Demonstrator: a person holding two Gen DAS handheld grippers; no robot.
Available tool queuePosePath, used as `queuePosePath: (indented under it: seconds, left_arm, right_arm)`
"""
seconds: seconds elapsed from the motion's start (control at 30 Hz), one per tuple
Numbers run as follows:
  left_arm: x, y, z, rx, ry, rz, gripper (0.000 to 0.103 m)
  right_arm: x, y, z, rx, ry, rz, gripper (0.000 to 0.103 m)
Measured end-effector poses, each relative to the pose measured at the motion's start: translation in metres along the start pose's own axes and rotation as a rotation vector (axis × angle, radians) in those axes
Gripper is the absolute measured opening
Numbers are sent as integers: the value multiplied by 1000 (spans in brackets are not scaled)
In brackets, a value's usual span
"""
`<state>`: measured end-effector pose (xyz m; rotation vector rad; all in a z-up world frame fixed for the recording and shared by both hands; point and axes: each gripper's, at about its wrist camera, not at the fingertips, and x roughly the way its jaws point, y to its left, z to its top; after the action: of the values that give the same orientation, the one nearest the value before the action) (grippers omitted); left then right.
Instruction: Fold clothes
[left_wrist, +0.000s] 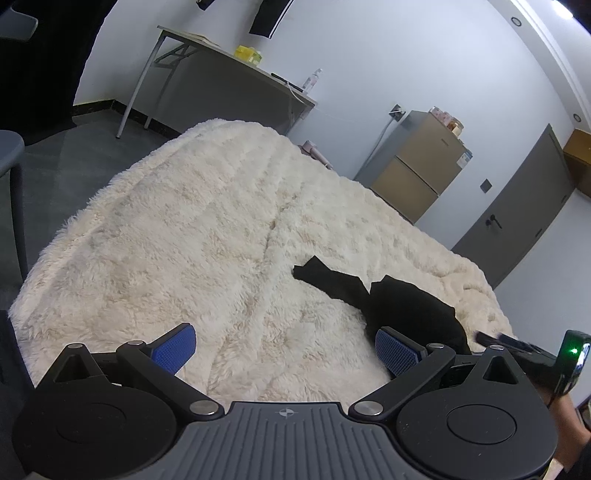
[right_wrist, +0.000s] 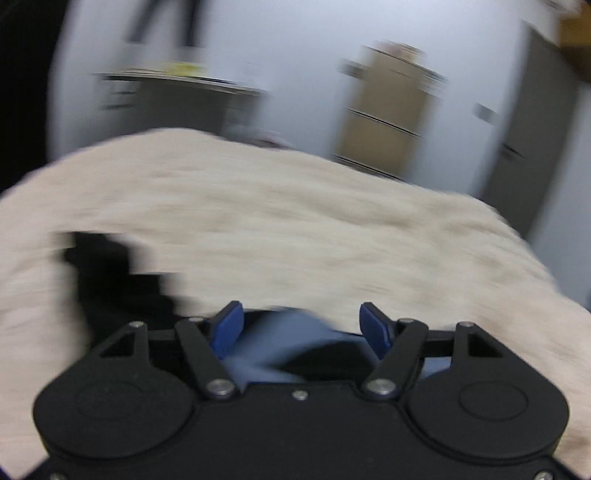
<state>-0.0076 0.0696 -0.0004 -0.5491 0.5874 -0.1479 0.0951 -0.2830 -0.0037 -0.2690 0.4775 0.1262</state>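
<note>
A black garment lies crumpled on the cream fluffy blanket, a narrow part stretching up-left. My left gripper is open and empty above the blanket, its right pad next to the garment's edge. The right gripper's body shows at the far right of the left wrist view. The right wrist view is motion-blurred: my right gripper is open over the blanket, the black garment to its left and blue-and-black cloth close under its jaws.
A grey table with a yellow box and a bottle stands by the far wall. A tan cabinet and a grey door are behind the bed. A grey chair is at the left.
</note>
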Motion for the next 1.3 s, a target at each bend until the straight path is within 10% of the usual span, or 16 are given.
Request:
queuePosePath:
  seconds: [0.13,0.33,0.4,0.47,0.77,1.13,1.3]
  left_arm:
    - [-4,3,1,-18,-12,2,103]
    - [-8,4,1,-19,-23,-4,103]
    - [-10,4,1,-15,-24,-8,103]
    - [-11,4,1,-11,-26,-12,103]
    - [-16,8,4,-35,-35,-37,103]
    - [-8,0,2,-3,-12,1,103]
    - [22,-16,9,81,109,-33,103]
  right_arm:
    - [10,63,20,-44,-25,224,73]
    - [57,125,31,-184,117,232,73]
    - [70,134,20,-237,177,204,49]
    - [76,134,10,-228,212,155,3]
    - [2,116,15,-148,7,183,2]
    - [-65,33,-76,48,85,324,3]
    - [-71,10,-120,28,100,423,39]
